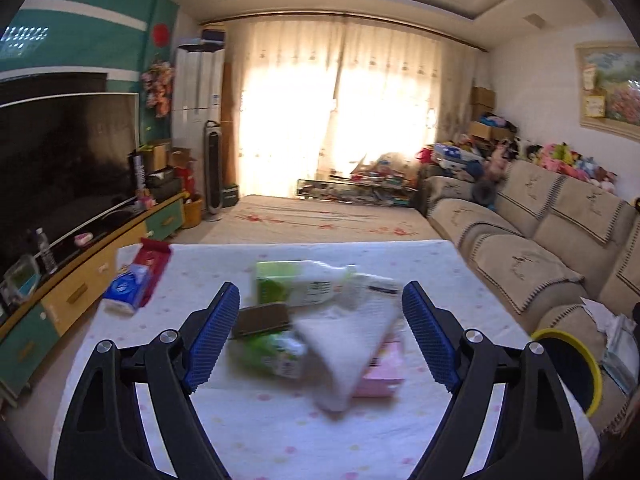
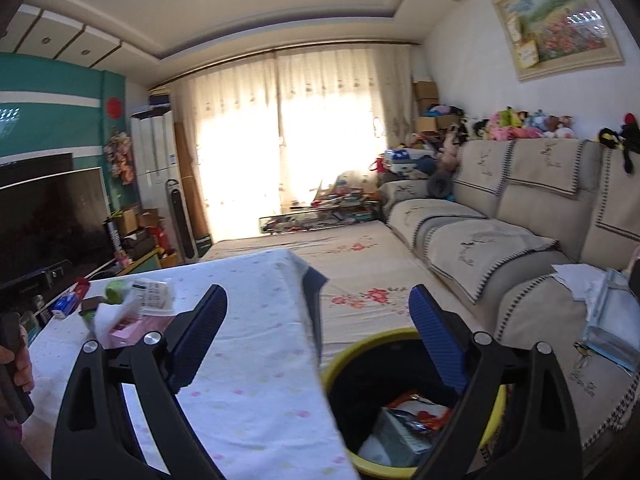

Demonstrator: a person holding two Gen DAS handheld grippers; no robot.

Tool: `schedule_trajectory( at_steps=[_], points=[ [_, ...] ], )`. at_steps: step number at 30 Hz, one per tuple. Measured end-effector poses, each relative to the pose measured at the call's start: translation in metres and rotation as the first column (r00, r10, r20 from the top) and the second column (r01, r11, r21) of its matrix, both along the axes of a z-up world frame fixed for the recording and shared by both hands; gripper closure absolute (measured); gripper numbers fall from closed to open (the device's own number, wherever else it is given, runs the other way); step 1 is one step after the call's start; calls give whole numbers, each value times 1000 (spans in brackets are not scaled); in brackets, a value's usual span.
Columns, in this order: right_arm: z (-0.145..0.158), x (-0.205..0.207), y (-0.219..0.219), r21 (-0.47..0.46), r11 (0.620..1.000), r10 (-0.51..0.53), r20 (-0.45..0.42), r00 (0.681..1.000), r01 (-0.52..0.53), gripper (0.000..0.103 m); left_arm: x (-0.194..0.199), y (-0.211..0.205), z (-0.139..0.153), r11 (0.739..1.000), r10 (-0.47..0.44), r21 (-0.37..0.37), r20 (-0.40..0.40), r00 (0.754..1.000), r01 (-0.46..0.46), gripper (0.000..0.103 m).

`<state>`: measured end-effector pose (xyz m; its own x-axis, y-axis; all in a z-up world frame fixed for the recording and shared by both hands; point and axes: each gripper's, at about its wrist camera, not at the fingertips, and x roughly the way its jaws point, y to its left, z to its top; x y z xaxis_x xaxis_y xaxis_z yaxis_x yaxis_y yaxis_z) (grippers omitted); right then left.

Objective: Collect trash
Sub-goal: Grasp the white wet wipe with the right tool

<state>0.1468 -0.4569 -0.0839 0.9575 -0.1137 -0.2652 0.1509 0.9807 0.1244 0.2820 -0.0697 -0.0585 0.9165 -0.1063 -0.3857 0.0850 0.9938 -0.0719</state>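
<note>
A pile of trash lies on the table with the dotted white cloth (image 1: 280, 432): a white crumpled tissue (image 1: 348, 344), a pink packet (image 1: 384, 372), a green-and-white bottle (image 1: 304, 284), a green wrapper (image 1: 272, 352) and a brown flat piece (image 1: 262, 320). My left gripper (image 1: 320, 332) is open and empty, its jaws either side of the pile, just short of it. My right gripper (image 2: 318, 340) is open and empty above the yellow-rimmed black bin (image 2: 400, 400), which holds wrappers (image 2: 416, 420). The pile also shows far left in the right wrist view (image 2: 128, 312).
A blue tissue pack (image 1: 128, 292) and red box (image 1: 152, 258) lie at the table's left edge. A beige sofa (image 2: 500, 240) runs along the right, with papers (image 2: 580, 280) on its arm. A TV (image 1: 60, 160) on a low cabinet stands left.
</note>
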Motion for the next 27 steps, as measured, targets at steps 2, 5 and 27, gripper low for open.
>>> schedule_trajectory(
  at_steps=[2,5,27],
  points=[
    [8,20,26,-26,996,79,-7,997,-79,16,8,30,-12,998,67,12,-9,998,-66,21],
    [15,55,61,-36,982,182,-44,982,-184,16,20,65,-32,991,132,7,-43,990,-132,21],
    [-31,158,241,-78,806,535,-329,778,-587,35,33,97,-54,966,237,-77,-121,964,-247,21]
  ],
)
